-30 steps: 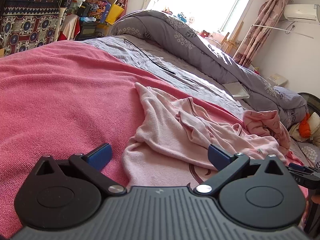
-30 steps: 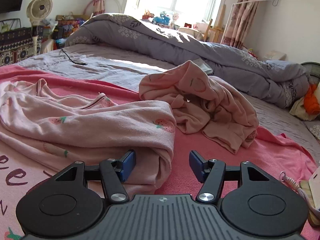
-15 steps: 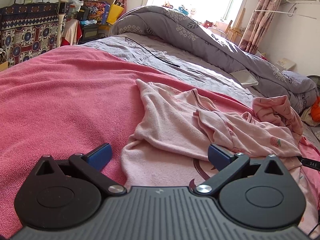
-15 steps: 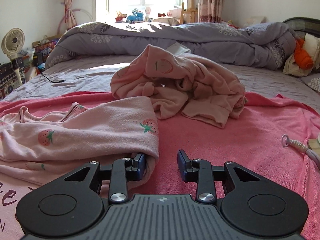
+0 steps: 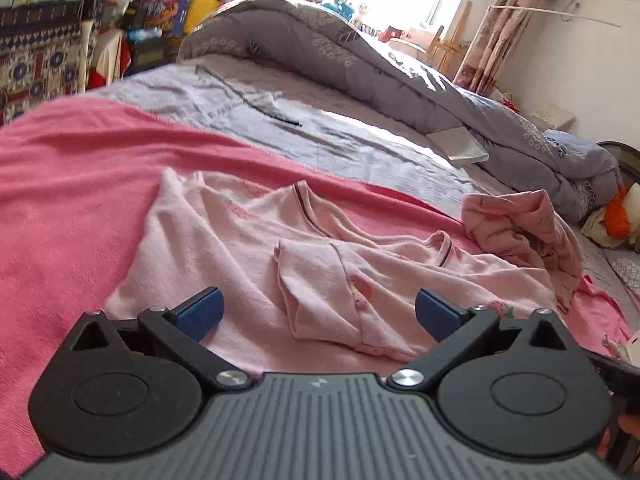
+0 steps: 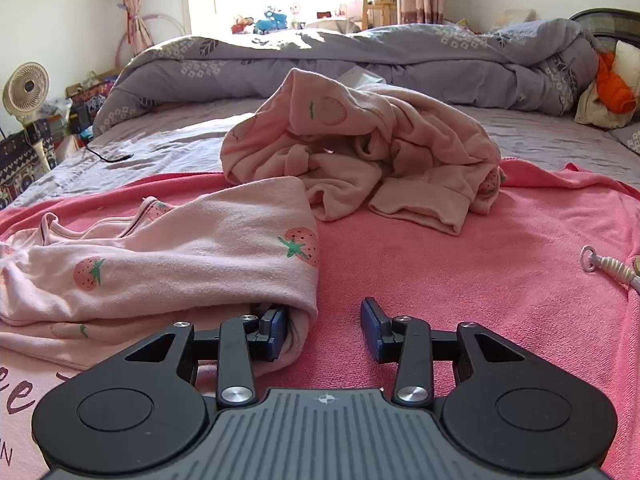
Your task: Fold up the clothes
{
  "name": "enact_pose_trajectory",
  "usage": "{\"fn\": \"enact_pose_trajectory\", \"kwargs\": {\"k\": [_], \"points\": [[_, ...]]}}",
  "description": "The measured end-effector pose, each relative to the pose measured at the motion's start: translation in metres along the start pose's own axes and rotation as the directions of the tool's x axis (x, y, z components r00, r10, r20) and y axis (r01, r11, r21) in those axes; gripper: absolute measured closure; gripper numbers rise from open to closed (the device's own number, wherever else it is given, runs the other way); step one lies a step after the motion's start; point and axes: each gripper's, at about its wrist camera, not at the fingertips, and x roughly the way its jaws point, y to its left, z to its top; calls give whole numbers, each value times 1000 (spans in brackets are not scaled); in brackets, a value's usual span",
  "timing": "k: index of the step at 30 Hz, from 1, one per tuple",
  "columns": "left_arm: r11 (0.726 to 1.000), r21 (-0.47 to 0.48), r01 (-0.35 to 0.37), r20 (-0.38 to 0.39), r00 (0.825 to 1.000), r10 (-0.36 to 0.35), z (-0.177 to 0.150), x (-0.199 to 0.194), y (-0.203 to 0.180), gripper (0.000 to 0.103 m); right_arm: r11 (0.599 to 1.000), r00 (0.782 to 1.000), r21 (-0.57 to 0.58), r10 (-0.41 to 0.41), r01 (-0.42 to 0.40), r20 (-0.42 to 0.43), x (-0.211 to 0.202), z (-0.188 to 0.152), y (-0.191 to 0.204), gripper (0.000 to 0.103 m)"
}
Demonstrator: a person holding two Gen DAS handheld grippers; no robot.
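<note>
Pink shirt on bed, jaws apart

Left gripper: ribbed grey base plate with a small pale mark at its top centre. Two black round housings flank the plate, each with a shallow circular recess and a triangular cut-out above it. Black link arms pivot on silver screws and carry blue finger pads.

Right gripper: identical build, with grey ribbed plate, small compass-like mark, black housings, silver screws and dark blue pads.
</note>
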Motion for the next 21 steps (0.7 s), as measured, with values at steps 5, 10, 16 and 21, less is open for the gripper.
{"fn": "enact_pose_trajectory", "kwargs": {"k": [5,10,16,21], "points": [[996,-86,3,-10,1000,-4,4,22,-9,59,996,998,60,61,-61,4,1,0,-11,55],[992,-126,10,22,1000,-7,13,18,-15,103,939,969,241,236,-247,75,-4,-4,-45,42],[999,-45,16,165,986,-9,50,-12,-34,103,924,958,255,262,-284,117,-11,-3,-49,35],[1000,9,0,265,964,-2,68,-31,-46,103,940,960,198,266,-279,88,-11,-2,-39,30]]}}
